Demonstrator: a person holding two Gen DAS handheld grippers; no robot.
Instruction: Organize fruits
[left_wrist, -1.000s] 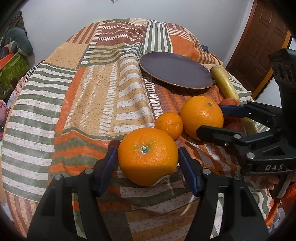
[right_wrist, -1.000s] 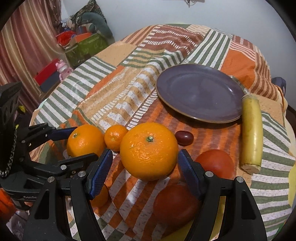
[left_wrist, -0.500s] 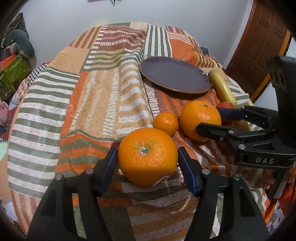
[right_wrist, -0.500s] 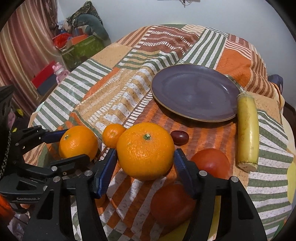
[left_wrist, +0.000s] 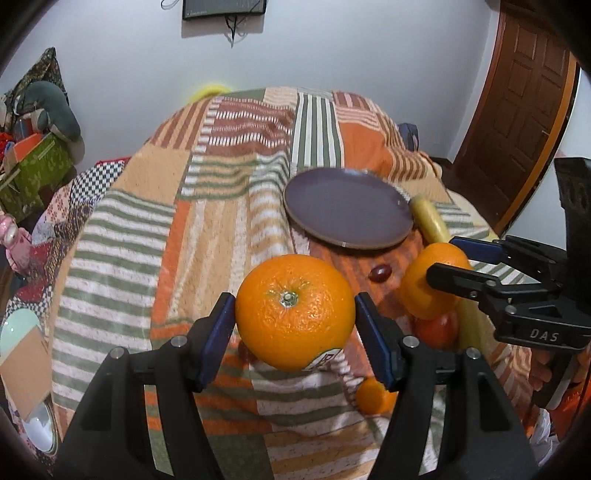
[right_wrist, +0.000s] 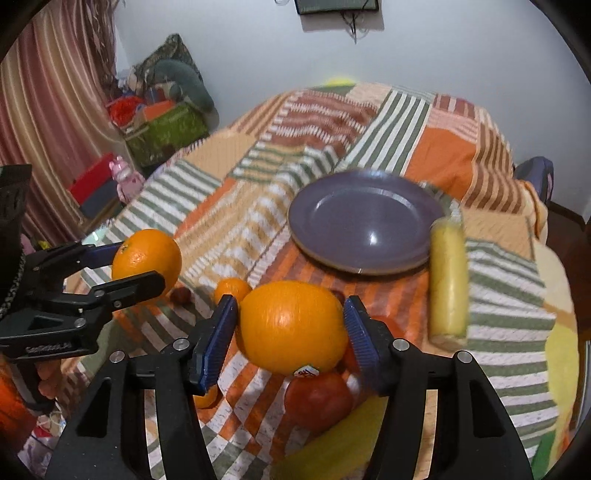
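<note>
Over striped bedding (left_wrist: 122, 258), left gripper (left_wrist: 295, 334) pinches one orange (left_wrist: 295, 310), right gripper (right_wrist: 290, 338) closes on another orange (right_wrist: 291, 326), seemingly bound for the empty plate (right_wrist: 364, 221).

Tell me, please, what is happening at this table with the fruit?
A person holds a gripper in each hand. The left gripper clamps one large orange above the striped patchwork cloth. The right gripper is closing on a second large orange, also off the cloth. The round purple plate is bare; a yellow banana lies beside it.

bare plate (right_wrist: 364, 225), banana (right_wrist: 447, 280) beside it
</note>
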